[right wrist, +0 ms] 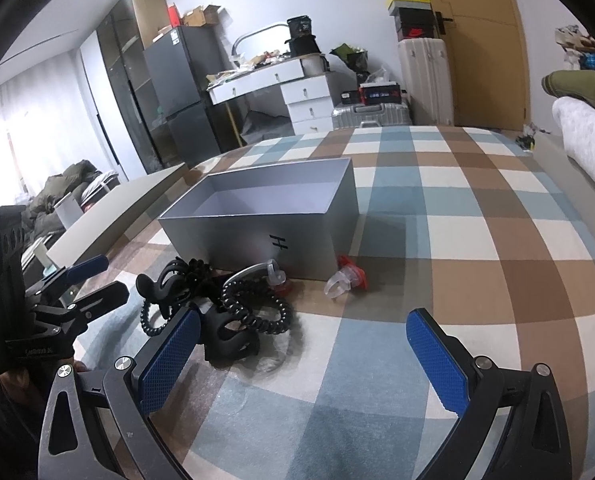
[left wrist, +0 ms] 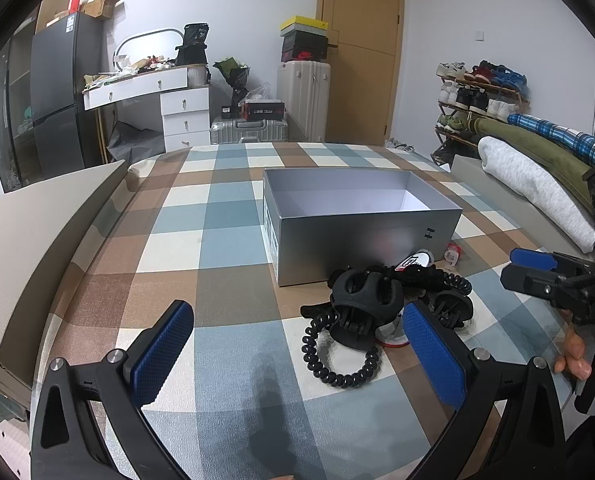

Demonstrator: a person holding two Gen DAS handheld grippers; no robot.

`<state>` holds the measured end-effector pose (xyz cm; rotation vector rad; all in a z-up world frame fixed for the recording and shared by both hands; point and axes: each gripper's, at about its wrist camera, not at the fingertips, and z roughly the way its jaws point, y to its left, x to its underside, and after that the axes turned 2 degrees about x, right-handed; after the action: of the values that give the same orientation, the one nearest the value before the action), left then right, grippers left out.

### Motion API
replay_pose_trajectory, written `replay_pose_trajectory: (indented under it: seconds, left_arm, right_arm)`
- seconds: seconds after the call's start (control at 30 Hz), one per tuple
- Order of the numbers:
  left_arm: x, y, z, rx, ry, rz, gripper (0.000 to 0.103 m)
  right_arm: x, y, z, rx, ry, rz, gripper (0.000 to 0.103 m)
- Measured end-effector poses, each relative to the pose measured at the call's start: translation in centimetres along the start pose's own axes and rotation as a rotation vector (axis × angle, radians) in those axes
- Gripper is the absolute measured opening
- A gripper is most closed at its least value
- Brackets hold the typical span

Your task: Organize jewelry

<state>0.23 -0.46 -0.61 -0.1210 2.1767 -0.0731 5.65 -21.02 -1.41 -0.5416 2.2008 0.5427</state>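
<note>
One grey box (left wrist: 361,236), two black claw clips (left wrist: 363,304), two black spiral hair ties (left wrist: 339,364), and two clear rings with red tops (right wrist: 347,278).

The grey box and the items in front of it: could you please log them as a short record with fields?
surface: checked bedspread
container: grey box, open top, nothing visible inside
black pile: claw clips tangled with coiled hair ties, in front of the box
apart from the pile: clear and red clip near the box corner
left gripper: open, empty
right gripper: open, empty
</note>
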Motion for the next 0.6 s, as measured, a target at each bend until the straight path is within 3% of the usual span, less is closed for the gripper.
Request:
replay_pose_trajectory:
  seconds: [0.37,0.47,0.5,0.6]
  left_arm:
    - [-0.1,0.1,0.1,-0.006,0.01,-0.013,0.102]
    - [-0.3,0.1,0.3,-0.007,0.023,-0.018,0.102]
    - [-0.3,0.1,0.3,-0.007,0.024,-0.017,0.102]
    - [-0.5,0.0,0.4,-0.005,0.028,-0.011,0.102]
  right_arm:
    - [-2.0,-2.7,2.3,0.091,0.112,0.043,0.102]
    - [-2.5,-2.9,3.0,0.084,0.14,0.045,0.085]
    - [-2.6,-2.8,3.5,0.075,0.159,0.037,0.075]
    - [-2.7,-2.7,4.7,0.083,0.204,0.016,0.07]
